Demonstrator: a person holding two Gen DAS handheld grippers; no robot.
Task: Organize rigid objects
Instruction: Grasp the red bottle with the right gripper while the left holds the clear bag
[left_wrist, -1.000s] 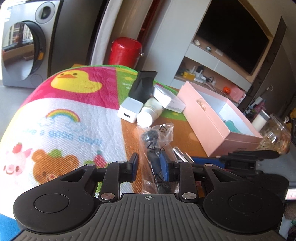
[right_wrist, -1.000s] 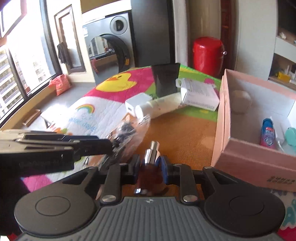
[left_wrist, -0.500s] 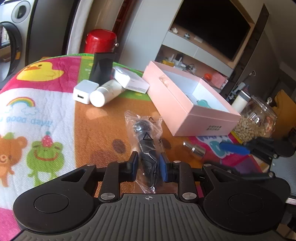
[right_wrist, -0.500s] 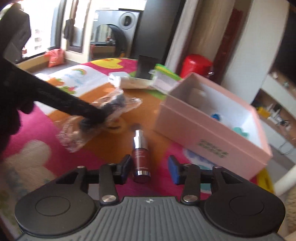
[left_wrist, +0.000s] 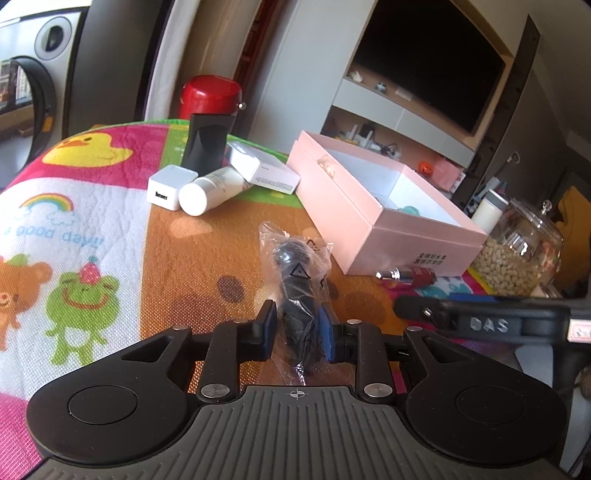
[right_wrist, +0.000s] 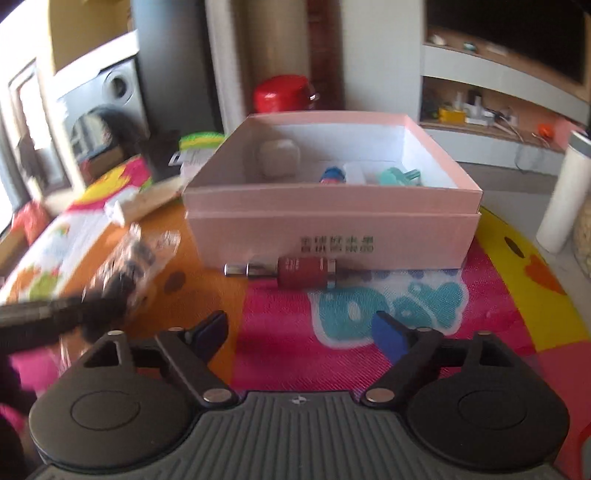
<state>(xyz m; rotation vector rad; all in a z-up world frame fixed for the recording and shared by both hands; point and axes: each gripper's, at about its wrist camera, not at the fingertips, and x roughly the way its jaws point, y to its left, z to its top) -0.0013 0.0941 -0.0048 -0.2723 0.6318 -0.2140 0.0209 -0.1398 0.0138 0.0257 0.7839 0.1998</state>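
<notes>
On the far left of the left wrist view, a colourful cartoon mat (left_wrist: 85, 206) covers the table, printed with a duck, a rainbow, a bear and a frog. Further right near the back lie a white charger (left_wrist: 166, 187), a white bottle (left_wrist: 210, 190) on its side touching it, a black upright object (left_wrist: 207, 144) behind them and a white carton (left_wrist: 264, 170) leaning beside the bottle. In the middle, the left gripper (left_wrist: 297, 326) has its jaws pressed against a clear plastic bag (left_wrist: 295, 273) holding a dark item, pinching its near end while the far end points toward the pink box (left_wrist: 373, 210). That open box sits right of the bag, with a teal item and a blue item visible inside in the right wrist view. A red bottle with a silver tip (left_wrist: 410, 275) lies on its side on the mat, just in front of the box's near wall. Further right stands a glass jar (left_wrist: 517, 247) of pale beans. In the right wrist view, the right gripper (right_wrist: 299, 332) has its jaws spread wide with nothing between them, hanging over the mat short of the red bottle (right_wrist: 291, 271).
</notes>
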